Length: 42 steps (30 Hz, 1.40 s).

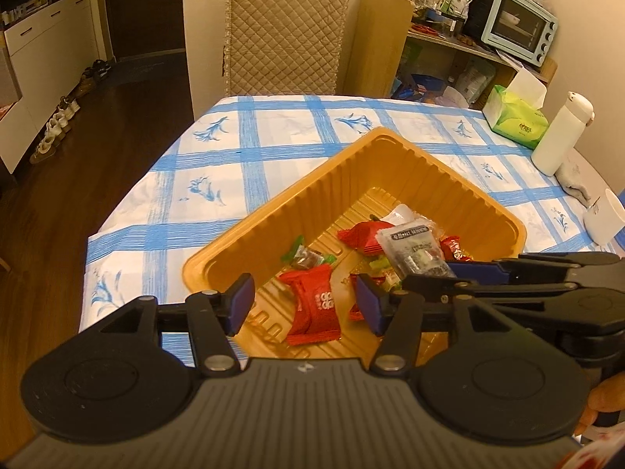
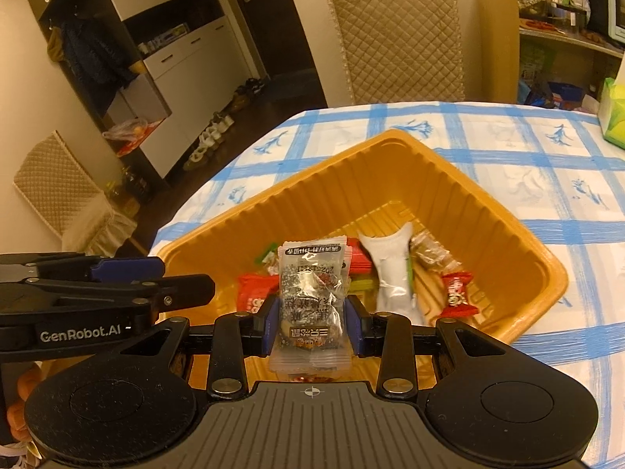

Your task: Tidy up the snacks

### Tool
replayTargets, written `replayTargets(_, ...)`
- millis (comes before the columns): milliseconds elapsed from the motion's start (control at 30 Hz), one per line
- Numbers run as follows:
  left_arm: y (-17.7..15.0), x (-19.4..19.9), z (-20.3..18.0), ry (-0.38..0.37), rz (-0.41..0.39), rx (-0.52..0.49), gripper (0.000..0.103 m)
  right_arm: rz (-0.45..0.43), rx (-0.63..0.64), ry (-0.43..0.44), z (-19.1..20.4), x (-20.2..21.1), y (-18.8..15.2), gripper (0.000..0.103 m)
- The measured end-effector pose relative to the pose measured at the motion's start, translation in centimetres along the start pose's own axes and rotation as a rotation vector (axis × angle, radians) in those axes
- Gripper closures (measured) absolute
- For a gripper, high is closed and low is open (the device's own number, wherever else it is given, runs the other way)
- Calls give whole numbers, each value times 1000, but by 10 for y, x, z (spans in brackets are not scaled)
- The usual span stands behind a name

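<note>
**Right hand-held gripper pinches a snack over the tray; left one spread**

Left wrist view: the left hand-held gripper (image 1: 304, 305) hangs spread and empty above the near end of the orange tray (image 1: 273, 203), likely poised for a next pick. Directly between and below its pads lies a red snack packet (image 1: 314, 305); ahead to its right, a grey-and-clear packet (image 1: 414, 252) sits in the other tool's grip. The tray rests on the checked worktop (image 1: 242, 156).

Right wrist view: the right hand-held gripper (image 2: 311, 318) is pinching that grey-and-clear packet (image 2: 311, 297) upright by its sides, above the tray's near end, seemingly to carry it clear of the pile. Ahead to its right lie a white pouch (image 2: 392, 273) and a small red candy (image 2: 457, 289).
</note>
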<state>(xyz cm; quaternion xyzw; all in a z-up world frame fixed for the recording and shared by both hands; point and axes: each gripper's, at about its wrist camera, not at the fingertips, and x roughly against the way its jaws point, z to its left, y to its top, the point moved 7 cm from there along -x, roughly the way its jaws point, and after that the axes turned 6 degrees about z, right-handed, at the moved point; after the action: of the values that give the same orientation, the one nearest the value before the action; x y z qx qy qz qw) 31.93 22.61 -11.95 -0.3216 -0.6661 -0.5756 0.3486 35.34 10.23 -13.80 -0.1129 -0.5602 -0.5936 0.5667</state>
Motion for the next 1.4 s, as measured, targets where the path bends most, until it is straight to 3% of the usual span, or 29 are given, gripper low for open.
replayTargets(333,-6,20,17,10,-32,15,34,-51,-90,56,10,2,9,66)
replayTargets(567,-17,36,19,18,-60,17,22,-54,-88,26,16,18,3,64)
replayTargets(700,-24,51,14,19,-81,17,15,-72,-91,6,14,34,-8,40)
replayTargets(933,-42,84,2,37,-120,29,5,-99,-75,-19,10,71,-28,24)
replayTargets(1100,-61,106,-11,68,-129,58,4,-112,-43,-15,8,103,-49,18)
replayTargets(1400,-106,139,-60,53,-106,41,4,-100,-30,-12,-4,156,-98,14)
